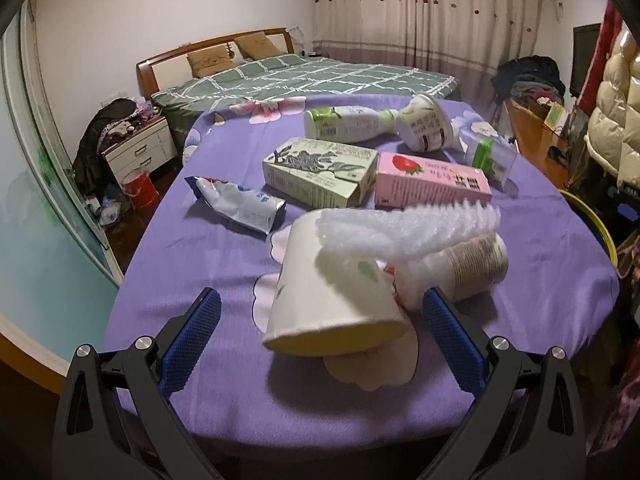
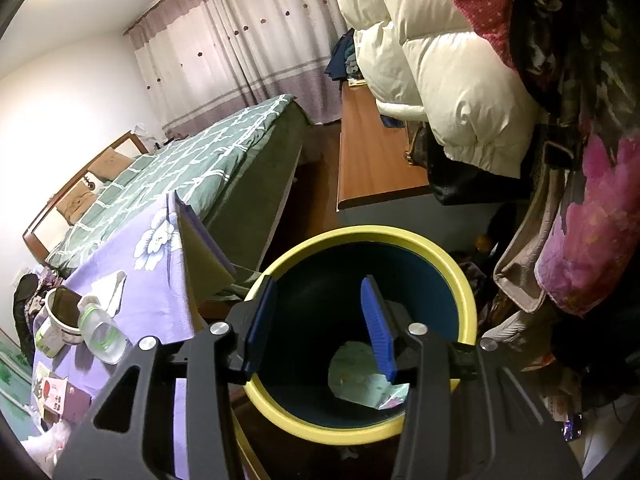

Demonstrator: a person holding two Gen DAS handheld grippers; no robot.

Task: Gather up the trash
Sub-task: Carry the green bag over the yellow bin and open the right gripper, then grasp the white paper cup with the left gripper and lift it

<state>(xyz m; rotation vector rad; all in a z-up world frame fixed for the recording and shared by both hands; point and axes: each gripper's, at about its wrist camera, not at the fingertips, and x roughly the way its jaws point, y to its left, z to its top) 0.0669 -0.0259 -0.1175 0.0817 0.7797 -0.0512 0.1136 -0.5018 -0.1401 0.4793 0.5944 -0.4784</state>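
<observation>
Purple floral cloth covers the surface (image 1: pixel 200 264), and the litter is spread across it: a green carton (image 1: pixel 320 172) at about 12 o'clock from the left claw (image 1: pixel 320 320), a pink carton (image 1: pixel 432 182) at 1 o'clock, and a crumpled foil packet (image 1: pixel 240 204) at 11 o'clock. Nearest of all is the paper cup (image 1: pixel 324 292), lying on its side directly ahead of the left claw. Its long axis runs roughly toward the claw, with the open rim facing it, and a piece of white foam wrap (image 1: pixel 408 228) is draped over its far end. The left claw is spread wide, one blue pad at either side of the rim, neither pressing it; a straight push forward and a squeeze across the cup's width looks like the natural next move, and this is plainly the nearer hand. The right claw (image 2: pixel 320 320) is spread with nothing between its pads, over the mouth of the yellow-rimmed bin (image 2: pixel 460 280), which stands off the surface's right edge with some scraps (image 2: pixel 360 384) at its bottom.
</observation>
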